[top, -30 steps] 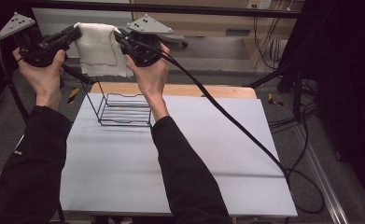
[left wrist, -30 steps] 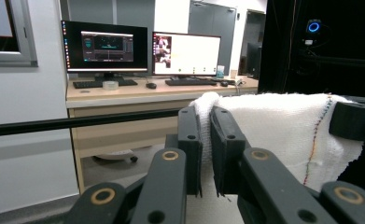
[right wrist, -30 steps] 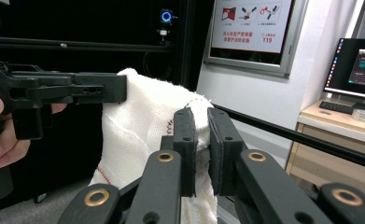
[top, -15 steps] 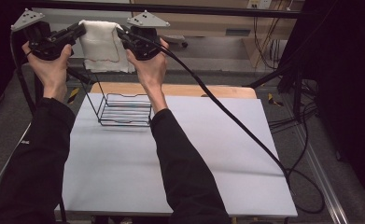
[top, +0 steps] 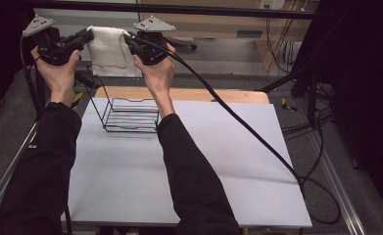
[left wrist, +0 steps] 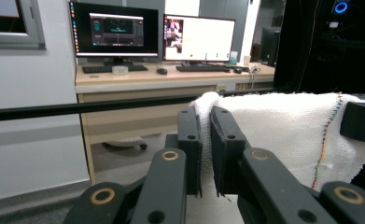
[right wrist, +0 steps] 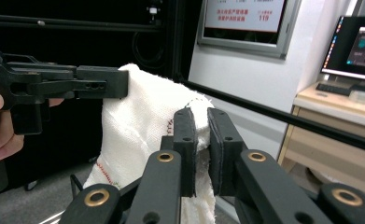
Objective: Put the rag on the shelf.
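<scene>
The desk (top: 203, 161) carries a pale grey sheet over most of its top, with a strip of bare wood showing along the far edge. The near and right parts of that sheet lie bare, giving wide open room there. Toward the far left of the desk stands a black wire basket (top: 130, 115), its near side just beside the person's right forearm (top: 189, 166); the left forearm (top: 47, 161) runs along the desk's left edge.

Above and beyond the basket, a white cloth (top: 108, 49) is held up in the air between the two grippers, stretched across its top edge and hanging down. A thin line of coloured stitching runs along one side of it, seen in the left gripper view (left wrist: 327, 135).

The left gripper (top: 83, 39) has its jaws closed on the cloth's upper left corner; in its own view the fabric is pinched between the two black jaws (left wrist: 206, 140). The right gripper (top: 130, 41) has its jaws closed on the opposite upper corner, the cloth likewise squeezed between them (right wrist: 201, 144).

A black cable (top: 248, 127) trails from the right gripper across the desk and off its right edge.

On the wall, a sign (right wrist: 245, 14) bears red writing ending in "119"; the rest is too small to read.
</scene>
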A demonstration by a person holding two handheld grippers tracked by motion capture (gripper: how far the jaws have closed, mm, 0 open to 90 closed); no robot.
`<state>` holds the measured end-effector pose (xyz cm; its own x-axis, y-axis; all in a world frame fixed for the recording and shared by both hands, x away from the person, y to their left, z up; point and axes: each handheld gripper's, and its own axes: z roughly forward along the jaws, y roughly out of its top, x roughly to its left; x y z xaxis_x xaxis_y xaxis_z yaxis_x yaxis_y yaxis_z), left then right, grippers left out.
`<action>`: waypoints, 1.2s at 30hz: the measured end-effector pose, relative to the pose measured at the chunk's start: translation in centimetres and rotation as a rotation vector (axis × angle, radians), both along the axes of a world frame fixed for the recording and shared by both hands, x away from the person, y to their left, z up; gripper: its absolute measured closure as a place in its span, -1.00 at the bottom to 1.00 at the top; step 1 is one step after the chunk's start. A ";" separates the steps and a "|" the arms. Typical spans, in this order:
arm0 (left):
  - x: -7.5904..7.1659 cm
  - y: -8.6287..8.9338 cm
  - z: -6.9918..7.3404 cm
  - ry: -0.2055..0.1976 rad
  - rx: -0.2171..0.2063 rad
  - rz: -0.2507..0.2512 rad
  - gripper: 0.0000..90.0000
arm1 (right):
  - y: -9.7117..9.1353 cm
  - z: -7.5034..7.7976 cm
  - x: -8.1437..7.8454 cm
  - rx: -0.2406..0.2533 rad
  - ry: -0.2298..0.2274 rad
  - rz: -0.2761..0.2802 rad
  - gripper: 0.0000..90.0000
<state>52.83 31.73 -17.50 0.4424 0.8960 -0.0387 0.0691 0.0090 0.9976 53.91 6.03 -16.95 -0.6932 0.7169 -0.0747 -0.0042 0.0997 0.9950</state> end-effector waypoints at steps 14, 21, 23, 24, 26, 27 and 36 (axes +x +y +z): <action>-0.9 0.1 -2.7 0.031 0.016 -0.035 0.84 | -0.2 -2.1 -0.6 -0.031 0.051 0.003 0.84; -1.8 0.1 -3.9 0.033 0.030 -0.044 0.84 | -0.6 -3.2 -1.1 -0.036 0.075 0.012 0.84; -1.8 0.2 -4.0 0.034 0.031 -0.049 0.84 | -0.6 -3.5 -1.2 -0.037 0.079 0.016 0.84; -1.9 0.2 -4.0 0.034 0.031 -0.048 0.84 | -0.6 -3.5 -1.2 -0.037 0.079 0.016 0.84; -2.0 0.3 -3.9 0.033 0.033 -0.047 0.84 | -0.5 -3.5 -1.3 -0.040 0.078 0.021 0.84; -2.1 0.3 -3.9 0.036 0.034 -0.048 0.84 | -0.5 -3.6 -1.4 -0.043 0.077 0.022 0.84; -3.0 0.8 -4.3 0.041 0.032 -0.066 0.84 | -0.3 -3.9 -2.3 -0.050 0.068 0.039 0.84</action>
<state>49.83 32.57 -21.81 0.4992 0.8660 -0.0300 0.1096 -0.0288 0.9936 51.57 5.75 -20.84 -0.7251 0.6859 -0.0614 0.0583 0.1500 0.9870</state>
